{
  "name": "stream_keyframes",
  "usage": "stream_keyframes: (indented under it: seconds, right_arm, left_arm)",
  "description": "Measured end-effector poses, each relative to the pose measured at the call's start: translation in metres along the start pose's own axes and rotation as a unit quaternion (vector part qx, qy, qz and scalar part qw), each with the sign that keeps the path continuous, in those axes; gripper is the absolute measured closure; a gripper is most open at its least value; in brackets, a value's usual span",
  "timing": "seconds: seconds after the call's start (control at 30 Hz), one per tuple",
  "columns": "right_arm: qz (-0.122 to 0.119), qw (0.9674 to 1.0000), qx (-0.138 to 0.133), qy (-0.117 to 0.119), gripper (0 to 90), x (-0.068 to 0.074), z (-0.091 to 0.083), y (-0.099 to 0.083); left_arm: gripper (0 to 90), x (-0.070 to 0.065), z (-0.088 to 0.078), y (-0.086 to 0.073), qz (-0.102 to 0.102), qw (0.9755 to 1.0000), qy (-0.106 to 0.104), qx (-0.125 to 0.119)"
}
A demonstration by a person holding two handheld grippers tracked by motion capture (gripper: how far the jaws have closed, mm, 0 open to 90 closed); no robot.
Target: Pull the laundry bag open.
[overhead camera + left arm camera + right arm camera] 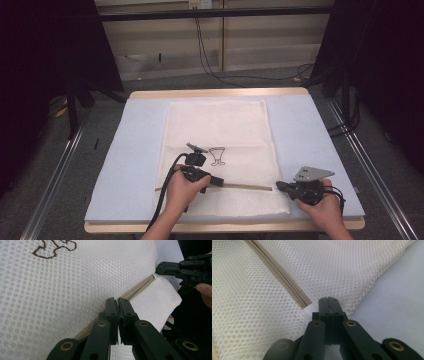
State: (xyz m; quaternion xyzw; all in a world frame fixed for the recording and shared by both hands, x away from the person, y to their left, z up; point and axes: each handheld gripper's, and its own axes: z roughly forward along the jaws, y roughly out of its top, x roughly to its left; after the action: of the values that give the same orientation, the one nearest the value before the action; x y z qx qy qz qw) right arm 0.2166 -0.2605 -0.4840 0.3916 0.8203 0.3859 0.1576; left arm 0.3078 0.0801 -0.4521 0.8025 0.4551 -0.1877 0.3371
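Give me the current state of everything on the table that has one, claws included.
Mesh laundry bag: lying flat on the blue mat.
Zipper: closed along the stretch in view.
Left claw: jaws shut at the zipper line; whether they pinch the pull is unclear.
Right claw: jaws shut at the zipper's end, on the bag's edge.

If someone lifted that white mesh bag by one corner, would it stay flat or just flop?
The mesh bag would probably flop: it is thin netting lying limp. It looks light, being mostly holes. The zipper may stay a little stiffer than the rest.
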Motion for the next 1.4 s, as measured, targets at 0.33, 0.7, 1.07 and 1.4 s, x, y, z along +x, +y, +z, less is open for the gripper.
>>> stream_keyframes:
  seconds: [0.33, 0.7, 1.07, 1.4]
  right_arm:
    - [0.001, 1.0000, -0.001, 0.001, 90.0, 0.000, 0.000, 0.000]
    - [0.002, 1.0000, -0.001, 0.004, 90.0, -0.001, 0.000, 0.000]
    - [0.003, 1.0000, -0.001, 0.004, 90.0, -0.001, 0.000, 0.000]
    - [0.001, 1.0000, -0.002, 0.003, 90.0, -0.001, 0.000, 0.000]
  left_arm:
    - [87.3, 0.008, -0.011, -0.002, -0.011, 0.9999, -0.002, 0.000]
    - [87.3, 0.023, -0.033, -0.010, -0.027, 0.9995, 0.013, -0.008]
    - [87.3, 0.042, -0.052, -0.021, -0.042, 0.9990, 0.008, -0.016]
    - [87.3, 0.056, -0.070, -0.032, -0.054, 0.9982, 0.007, -0.025]
